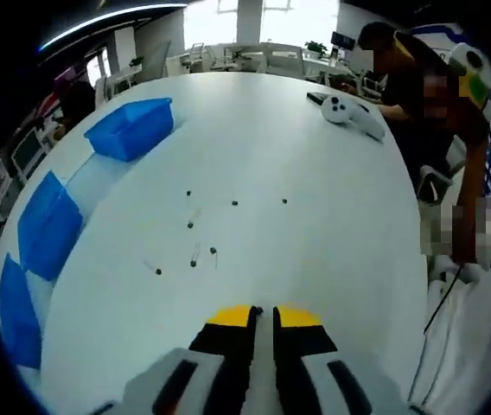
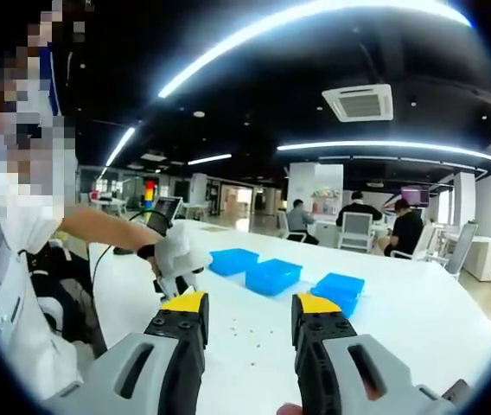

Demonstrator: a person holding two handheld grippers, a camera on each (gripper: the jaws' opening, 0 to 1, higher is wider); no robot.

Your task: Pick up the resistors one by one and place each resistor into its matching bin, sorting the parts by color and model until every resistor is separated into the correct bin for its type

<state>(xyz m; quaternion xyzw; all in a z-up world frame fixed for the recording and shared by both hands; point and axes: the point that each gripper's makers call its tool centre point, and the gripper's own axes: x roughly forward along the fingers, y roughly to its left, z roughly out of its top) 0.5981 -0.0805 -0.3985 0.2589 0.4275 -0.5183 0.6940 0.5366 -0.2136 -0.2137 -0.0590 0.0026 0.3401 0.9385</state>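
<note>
Several tiny dark resistors (image 1: 194, 226) lie scattered on the white table (image 1: 315, 225), well ahead of my left gripper (image 1: 263, 313). Its yellow-tipped jaws are shut with nothing between them. Three blue bins line the table's left edge: a far bin (image 1: 130, 128), a middle bin (image 1: 48, 225) and a near bin (image 1: 16, 311). In the right gripper view my right gripper (image 2: 251, 304) is held up off the table, open and empty. Beyond it stand the same blue bins (image 2: 273, 275), with resistor specks (image 2: 245, 333) on the table between the jaws.
A white controller (image 1: 353, 112) lies at the table's far right edge. A person's white-gloved hand (image 2: 176, 251) holds a dark tool over the table's left side. People sit at desks in the background (image 2: 353, 216).
</note>
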